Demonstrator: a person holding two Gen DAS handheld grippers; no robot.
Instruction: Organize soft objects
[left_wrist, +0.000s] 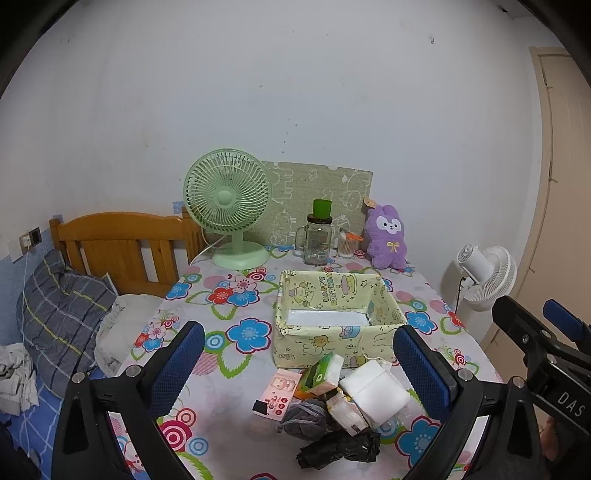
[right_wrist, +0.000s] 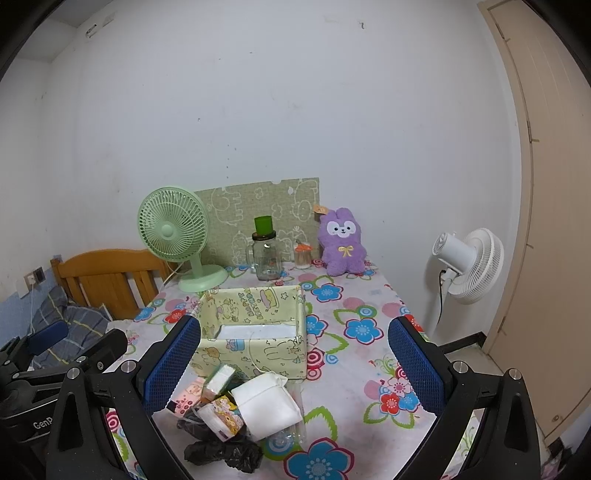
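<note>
Left of the yellow fabric box (left_wrist: 334, 317), our left gripper (left_wrist: 299, 354) hangs above the table (left_wrist: 221, 435) with its blue pads spread wide and nothing between them. We judge it waits there so it can drop onto the heap of soft things lying just in front of the box. That heap holds a green tissue pack (left_wrist: 319, 374), a white cloth pouch (left_wrist: 375, 393), a small printed tissue pack (left_wrist: 345, 410), a grey bundle (left_wrist: 303, 415) and a black crumpled bag (left_wrist: 340, 448), all touching or overlapping. A pink card (left_wrist: 279, 391) lies at the heap's left edge. The box stands open, apparently with only a white liner at its bottom, so we take it as the place for these items, none yet inside. Behind the box, a purple plush rabbit (left_wrist: 386, 236) leans against the wall, well apart from the heap. Right of the box, our right gripper (right_wrist: 295, 354) also stands wide and empty, aimed at the same pile.
</note>
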